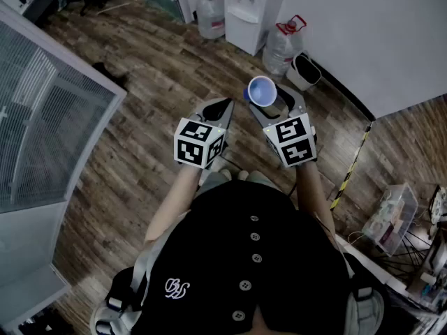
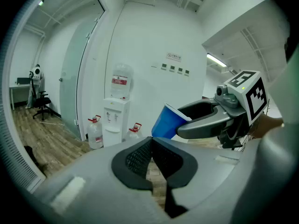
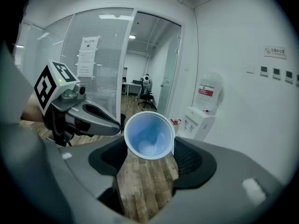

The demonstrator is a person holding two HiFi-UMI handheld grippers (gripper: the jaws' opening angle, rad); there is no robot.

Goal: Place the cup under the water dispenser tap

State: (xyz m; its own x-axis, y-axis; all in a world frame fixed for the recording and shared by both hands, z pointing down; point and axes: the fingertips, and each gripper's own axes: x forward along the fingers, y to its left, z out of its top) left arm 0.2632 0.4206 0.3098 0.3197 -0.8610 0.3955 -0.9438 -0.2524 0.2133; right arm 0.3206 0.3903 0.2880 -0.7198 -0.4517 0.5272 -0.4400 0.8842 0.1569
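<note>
A blue cup (image 1: 262, 91) with a white inside is held mouth-up, out in front of the person, well above the wooden floor. My right gripper (image 1: 274, 100) is shut on it, one jaw on each side of its wall. The right gripper view looks straight into the cup (image 3: 149, 135). My left gripper (image 1: 222, 107) hangs just left of the cup, shut and holding nothing. In the left gripper view the cup (image 2: 168, 122) tilts in the right gripper (image 2: 201, 120). The white water dispenser (image 1: 244, 12) stands against the far wall, some steps away. Its tap is too small to make out.
Two large water bottles (image 1: 211, 12) (image 1: 285, 47) flank the dispenser, and a small bin (image 1: 305, 72) stands to its right. A glass partition (image 1: 42, 117) runs along the left. Yellow-black tape (image 1: 353, 159) and cluttered boxes (image 1: 398, 215) lie at the right.
</note>
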